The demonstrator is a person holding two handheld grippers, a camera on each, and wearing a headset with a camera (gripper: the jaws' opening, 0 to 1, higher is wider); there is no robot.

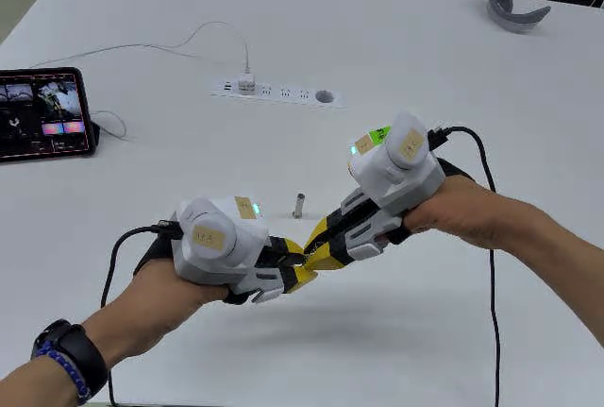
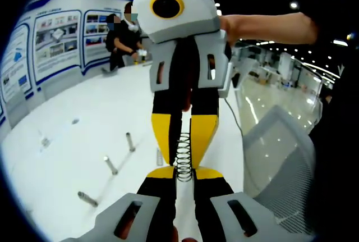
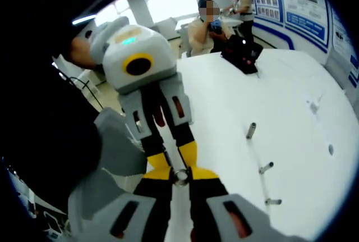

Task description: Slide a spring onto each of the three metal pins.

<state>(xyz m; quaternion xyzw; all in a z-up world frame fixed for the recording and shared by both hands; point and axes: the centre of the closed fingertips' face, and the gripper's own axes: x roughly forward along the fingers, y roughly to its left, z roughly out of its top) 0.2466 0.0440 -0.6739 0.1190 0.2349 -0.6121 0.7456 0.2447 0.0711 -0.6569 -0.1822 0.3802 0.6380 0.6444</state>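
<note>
The spring [image 2: 183,153] is off the table, in the air between the two grippers, which meet tip to tip. Its lower end sits in the left gripper [image 2: 183,177], whose yellow-tipped jaws are drawn in close against it. Its upper coils run up between the jaws of the right gripper [image 3: 180,179], which are also narrowed to the spring's width and seem to pinch it. Which of the two actually bears it I cannot tell. The three pins [image 2: 110,165] stand in a row on the white table [image 1: 189,39], off to one side and well apart from the spring, and they look bare. The likely trouble is in the handover: if one pair of jaws lets go before the other has a firm hold, or squeezes off centre, the spring could pop out and roll away. Pushing the grippers toward each other could also buckle it. In the head view the meeting jaws cover the spring, and one pin [image 1: 298,205] stands just beyond them. A small grey piece beside the right gripper's jaws in the left gripper view is too blurred to name.
</note>
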